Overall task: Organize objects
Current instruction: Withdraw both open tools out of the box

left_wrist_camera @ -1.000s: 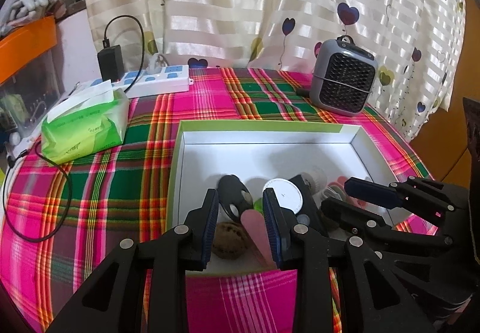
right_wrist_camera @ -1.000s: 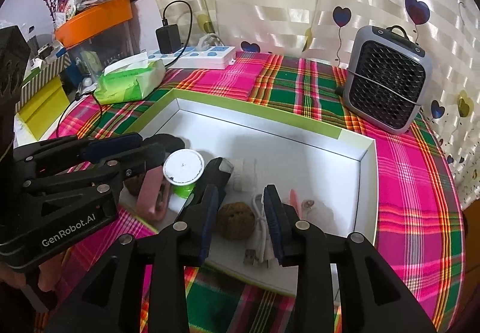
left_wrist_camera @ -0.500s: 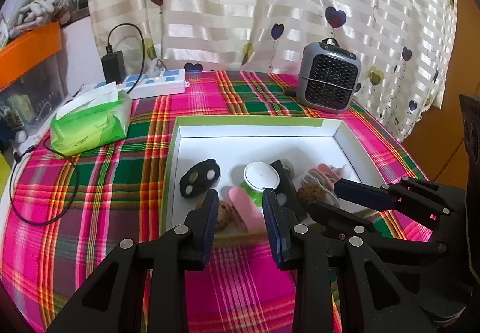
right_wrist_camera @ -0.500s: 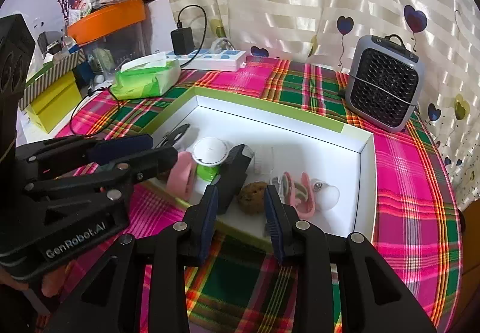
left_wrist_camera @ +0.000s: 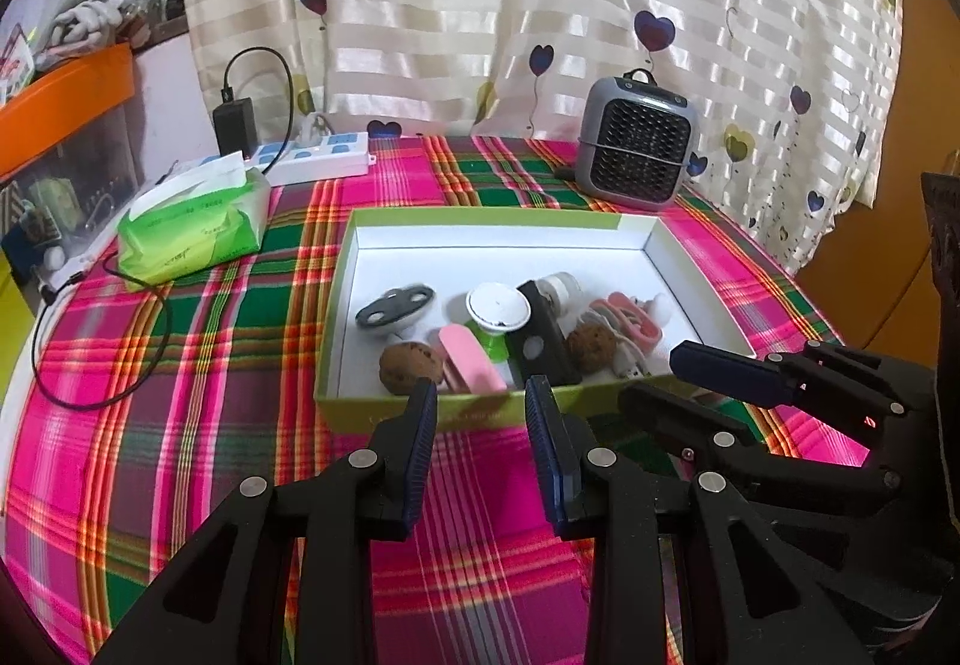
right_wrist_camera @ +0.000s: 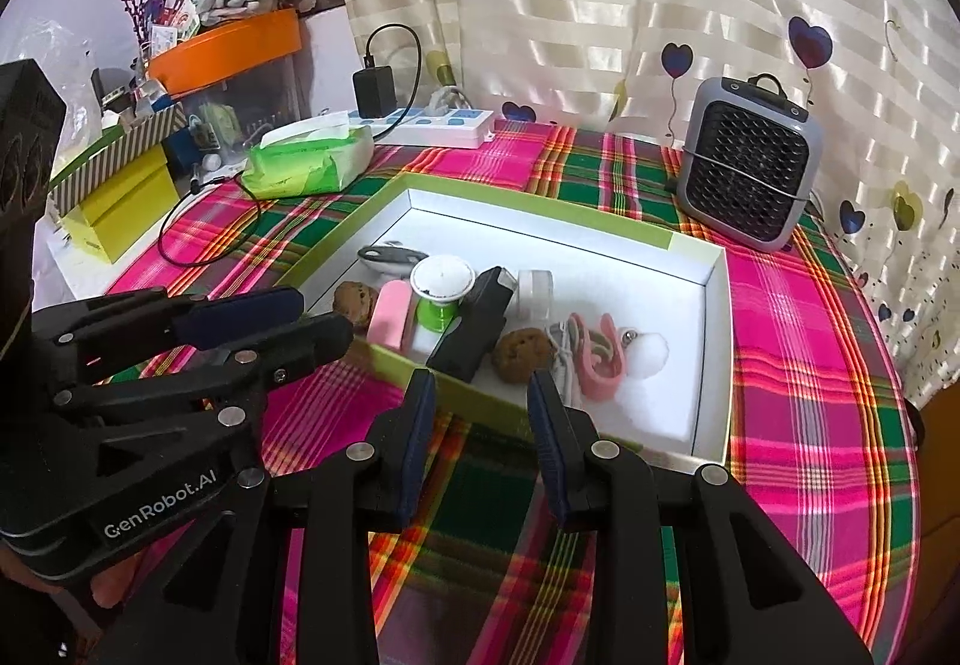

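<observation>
Grippers: left gripper and right gripper parted, empty.

Plaid pink/green tablecloth; box green outside, white inside; tissue pack green.

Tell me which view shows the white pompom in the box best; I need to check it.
The right wrist view: the white pompom shows whole beside the pink clip. In the left wrist view the pompom is only a sliver behind that clip.
</observation>
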A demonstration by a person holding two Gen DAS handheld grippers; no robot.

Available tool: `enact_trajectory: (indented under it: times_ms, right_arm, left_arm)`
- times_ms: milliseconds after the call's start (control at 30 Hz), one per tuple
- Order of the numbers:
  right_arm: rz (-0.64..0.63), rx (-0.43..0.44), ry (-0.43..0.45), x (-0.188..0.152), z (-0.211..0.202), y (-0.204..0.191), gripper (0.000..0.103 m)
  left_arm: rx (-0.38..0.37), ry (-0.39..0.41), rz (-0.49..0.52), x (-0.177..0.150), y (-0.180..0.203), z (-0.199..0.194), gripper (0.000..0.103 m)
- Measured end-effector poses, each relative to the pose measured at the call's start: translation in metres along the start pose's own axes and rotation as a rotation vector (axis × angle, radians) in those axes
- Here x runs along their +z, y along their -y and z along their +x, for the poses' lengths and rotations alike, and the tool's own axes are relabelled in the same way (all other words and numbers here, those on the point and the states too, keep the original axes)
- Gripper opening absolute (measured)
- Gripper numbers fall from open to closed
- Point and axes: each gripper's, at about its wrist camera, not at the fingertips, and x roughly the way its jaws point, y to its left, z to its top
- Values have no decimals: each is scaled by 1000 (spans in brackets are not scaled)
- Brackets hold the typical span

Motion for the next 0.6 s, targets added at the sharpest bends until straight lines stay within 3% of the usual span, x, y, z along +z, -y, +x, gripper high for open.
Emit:
enact_trajectory:
  times_ms: [600]
  right_arm:
    - [16,-4,32,-18,-24,-8,33]
  left_arm:
    - [12,-1,5,-17,8,-16,29]
